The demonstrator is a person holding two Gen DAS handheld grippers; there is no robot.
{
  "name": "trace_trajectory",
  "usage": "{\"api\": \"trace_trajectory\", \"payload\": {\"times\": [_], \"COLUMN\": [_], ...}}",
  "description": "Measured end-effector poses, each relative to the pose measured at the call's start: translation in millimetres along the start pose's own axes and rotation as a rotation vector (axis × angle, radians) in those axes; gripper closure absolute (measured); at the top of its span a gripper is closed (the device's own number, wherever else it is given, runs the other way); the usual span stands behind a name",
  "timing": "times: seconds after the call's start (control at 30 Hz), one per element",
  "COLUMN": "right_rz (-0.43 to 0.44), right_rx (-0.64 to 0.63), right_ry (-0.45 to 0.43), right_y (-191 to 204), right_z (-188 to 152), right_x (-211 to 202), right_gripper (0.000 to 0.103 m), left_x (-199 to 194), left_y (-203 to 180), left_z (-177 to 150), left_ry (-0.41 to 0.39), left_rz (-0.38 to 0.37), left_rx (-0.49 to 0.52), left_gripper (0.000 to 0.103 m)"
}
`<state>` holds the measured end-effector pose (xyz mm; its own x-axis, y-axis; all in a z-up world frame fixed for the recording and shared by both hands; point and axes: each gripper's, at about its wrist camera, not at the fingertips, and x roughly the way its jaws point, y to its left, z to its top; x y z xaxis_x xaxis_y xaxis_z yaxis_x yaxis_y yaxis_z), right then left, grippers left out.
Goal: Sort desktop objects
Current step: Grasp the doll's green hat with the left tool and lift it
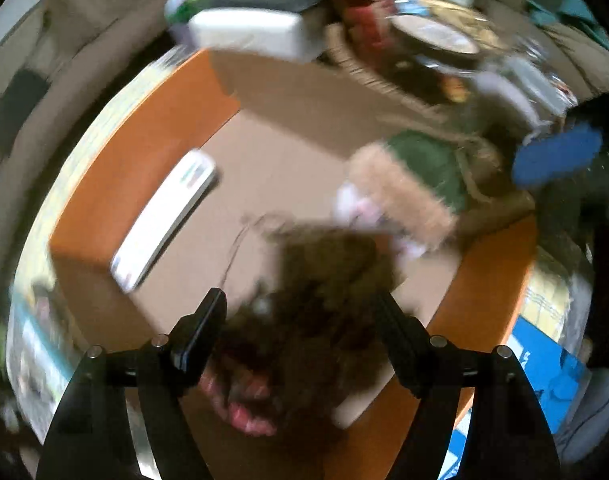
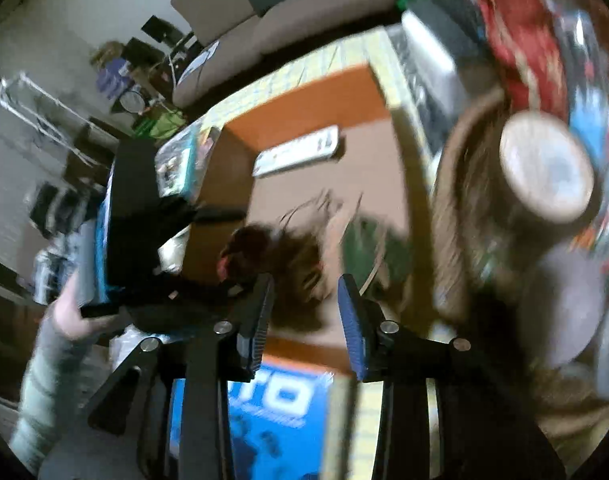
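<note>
Item one: white remote (image 1: 164,216) at ten o'clock on your counter (image 1: 116,184). Item two: your left gripper (image 1: 300,316), jaws wide around a brown fuzzy bundle (image 1: 316,300); contact unclear in the blur. Item three: your right gripper (image 2: 306,294), partly open, holding nothing.

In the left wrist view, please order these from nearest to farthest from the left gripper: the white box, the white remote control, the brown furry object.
1. Brown furry object, between the fingers of the left gripper.
2. White remote control, ahead to the left on the table.
3. White box, at the far edge, top of the view.
</note>
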<state>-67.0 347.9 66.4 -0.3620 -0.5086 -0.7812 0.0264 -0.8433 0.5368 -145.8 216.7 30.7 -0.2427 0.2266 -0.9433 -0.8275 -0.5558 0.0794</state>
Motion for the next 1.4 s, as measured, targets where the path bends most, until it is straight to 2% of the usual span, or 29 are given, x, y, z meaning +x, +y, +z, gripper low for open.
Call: {"api": "trace_trajectory", "payload": {"times": [0.1, 0.2, 0.27, 0.3, 0.37, 0.4, 0.53, 0.67, 0.7, 0.73, 0.77, 0.8, 0.9, 0.97, 1.17, 1.23, 1.3, 1.4], "right_rz": [-0.062, -0.055, -0.078, -0.088, -0.11, -0.125, -0.093, -0.083, -0.089, -0.096, -0.1, -0.1, -0.102, -0.095, -0.074, -0.078, -0.085, -0.133], "right_rx": [0.012, 0.054, 0.079, 0.086, 0.086, 0.069, 0.079, 0.062, 0.052, 0.04, 0.027, 0.02, -0.008, -0.028, -0.104, -0.168, -0.222, -0.299], "right_ry": [0.033, 0.048, 0.056, 0.055, 0.038, 0.022, -0.019, -0.04, -0.045, -0.05, -0.058, -0.064, -0.093, -0.109, -0.225, -0.238, -0.241, -0.281], "right_y": [1, -5, -9, -10, -11, -10, -16, -16, -13, -10, -6, -4, 4, 10, 26, 37, 46, 64], "right_z": [-5, -4, -2, -1, 0, -1, -3, -6, -6, -5, -5, -4, -6, -3, -8, -9, -13, -14], "right_x": [12, 20, 24, 25, 23, 20, 12, 9, 8, 7, 5, 3, -12, -17, -50, -48, -42, -34], "right_gripper": [0.066, 0.066, 0.065, 0.056, 0.044, 0.045, 0.046, 0.046, 0.045, 0.045, 0.045, 0.045, 0.045, 0.045, 0.043, 0.037, 0.036, 0.033], "left_x": [9, 13, 27, 38, 45, 48, 58, 68, 70, 69, 66, 60, 44, 30, -30, -54, -78, -111], "left_y": [-4, -18, -23, -28, -34, -37, -42, -41, -40, -39, -38, -36, -24, -7, 44, 55, 55, 54], "left_z": [25, 25, 31, 38, 42, 44, 50, 56, 57, 58, 57, 57, 56, 58, 56, 51, 49, 52], "left_ry": [0.005, 0.02, 0.033, 0.037, 0.037, 0.036, 0.01, 0.004, -0.001, -0.02, -0.037, -0.07, -0.125, -0.167, -0.312, -0.365, -0.408, -0.456], "left_rz": [-0.026, -0.088, -0.096, -0.106, -0.129, -0.14, -0.173, -0.18, -0.171, -0.195, -0.209, -0.188, -0.215, -0.288, -0.357, -0.382, -0.399, -0.383], "left_rx": [0.078, 0.136, 0.188, 0.208, 0.24, 0.251, 0.235, 0.197, 0.18, 0.151, 0.14, 0.12, 0.033, -0.091, -0.308, -0.349, -0.364, -0.401], "left_gripper": [0.026, 0.026, 0.026, 0.025, 0.024, 0.023, 0.023, 0.018, 0.019, 0.026, 0.04, 0.04, 0.04, 0.04, 0.04, 0.04, 0.04, 0.04]}}
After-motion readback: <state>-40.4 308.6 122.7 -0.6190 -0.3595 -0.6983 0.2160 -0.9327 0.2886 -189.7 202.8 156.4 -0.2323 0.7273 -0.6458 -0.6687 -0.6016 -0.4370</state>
